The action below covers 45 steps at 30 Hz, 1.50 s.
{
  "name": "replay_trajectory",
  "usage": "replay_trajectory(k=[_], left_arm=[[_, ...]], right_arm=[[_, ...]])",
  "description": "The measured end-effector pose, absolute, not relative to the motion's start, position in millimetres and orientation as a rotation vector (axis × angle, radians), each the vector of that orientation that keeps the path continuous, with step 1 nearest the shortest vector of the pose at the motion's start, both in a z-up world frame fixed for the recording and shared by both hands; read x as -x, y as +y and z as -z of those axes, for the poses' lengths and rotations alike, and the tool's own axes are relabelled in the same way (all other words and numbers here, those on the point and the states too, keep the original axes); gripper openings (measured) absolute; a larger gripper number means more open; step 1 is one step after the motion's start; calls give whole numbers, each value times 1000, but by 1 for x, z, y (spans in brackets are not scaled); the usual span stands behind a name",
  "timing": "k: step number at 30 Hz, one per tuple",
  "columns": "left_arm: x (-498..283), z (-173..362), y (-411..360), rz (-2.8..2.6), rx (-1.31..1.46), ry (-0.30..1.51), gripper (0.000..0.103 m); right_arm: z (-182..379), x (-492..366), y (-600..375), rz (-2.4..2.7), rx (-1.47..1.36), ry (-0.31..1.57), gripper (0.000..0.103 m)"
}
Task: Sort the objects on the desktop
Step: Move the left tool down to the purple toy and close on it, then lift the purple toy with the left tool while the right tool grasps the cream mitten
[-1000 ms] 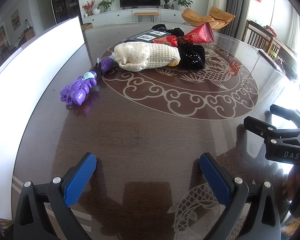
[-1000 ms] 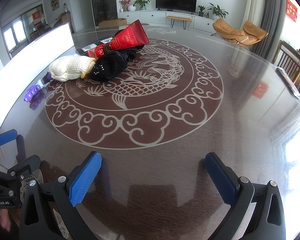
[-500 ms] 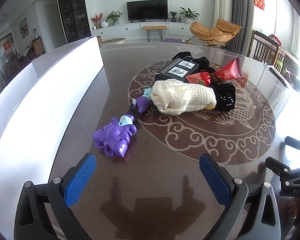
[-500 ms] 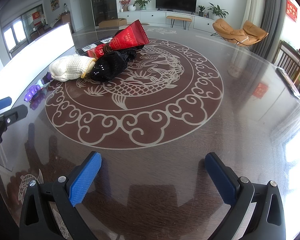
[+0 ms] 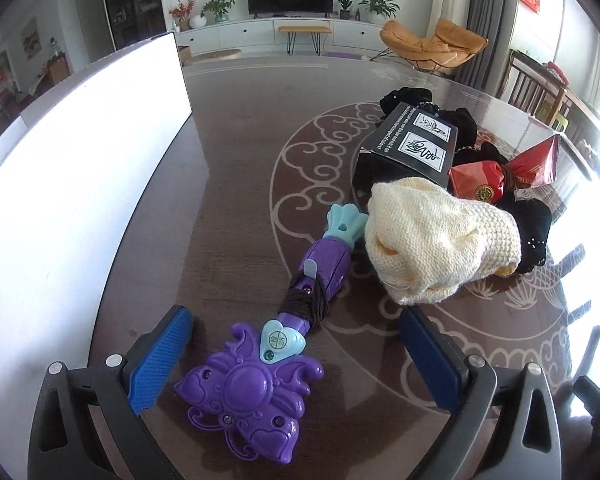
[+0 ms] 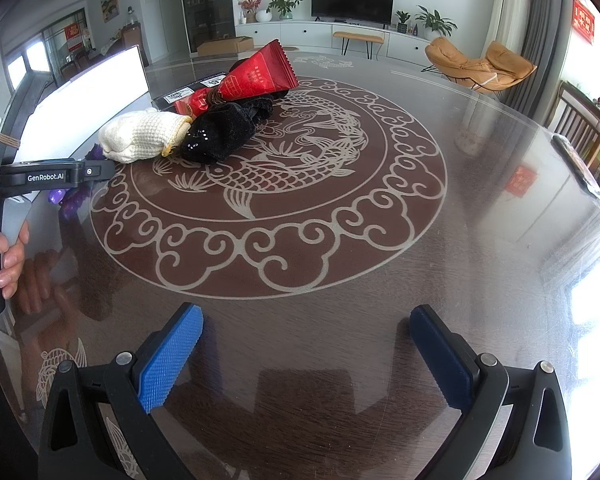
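Judging from the heap mid-tabletop, we have sorted nothing: left gripper straddles the purple toy wand unclenched, right gripper released and empty.

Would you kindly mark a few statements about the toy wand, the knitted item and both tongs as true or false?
1. The left tongs are open around the purple toy wand. True.
2. The right tongs grip a red packet. False: they are open and empty; the red packet lies in the pile.
3. The cream knitted item lies beside the wand's teal end. True.
4. The black box stands alone. False: it touches the pile.
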<state>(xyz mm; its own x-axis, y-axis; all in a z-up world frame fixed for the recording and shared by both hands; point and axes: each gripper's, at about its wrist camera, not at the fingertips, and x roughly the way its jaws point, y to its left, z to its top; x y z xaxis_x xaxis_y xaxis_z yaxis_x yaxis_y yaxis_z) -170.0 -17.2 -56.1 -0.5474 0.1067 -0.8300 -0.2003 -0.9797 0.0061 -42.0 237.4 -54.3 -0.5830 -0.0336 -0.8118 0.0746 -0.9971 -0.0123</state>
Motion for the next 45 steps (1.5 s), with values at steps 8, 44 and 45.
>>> replay_trajectory(k=[8, 44, 45], left_arm=[[167, 59, -17, -2624, 1379, 148, 103], [106, 56, -23, -2772, 1339, 75, 48], [103, 56, -24, -2776, 1345, 66, 48]], right_arm=[[54, 42, 238, 2741, -1404, 69, 103], [54, 42, 238, 2742, -1404, 69, 103], [54, 42, 238, 2742, -1404, 69, 103]])
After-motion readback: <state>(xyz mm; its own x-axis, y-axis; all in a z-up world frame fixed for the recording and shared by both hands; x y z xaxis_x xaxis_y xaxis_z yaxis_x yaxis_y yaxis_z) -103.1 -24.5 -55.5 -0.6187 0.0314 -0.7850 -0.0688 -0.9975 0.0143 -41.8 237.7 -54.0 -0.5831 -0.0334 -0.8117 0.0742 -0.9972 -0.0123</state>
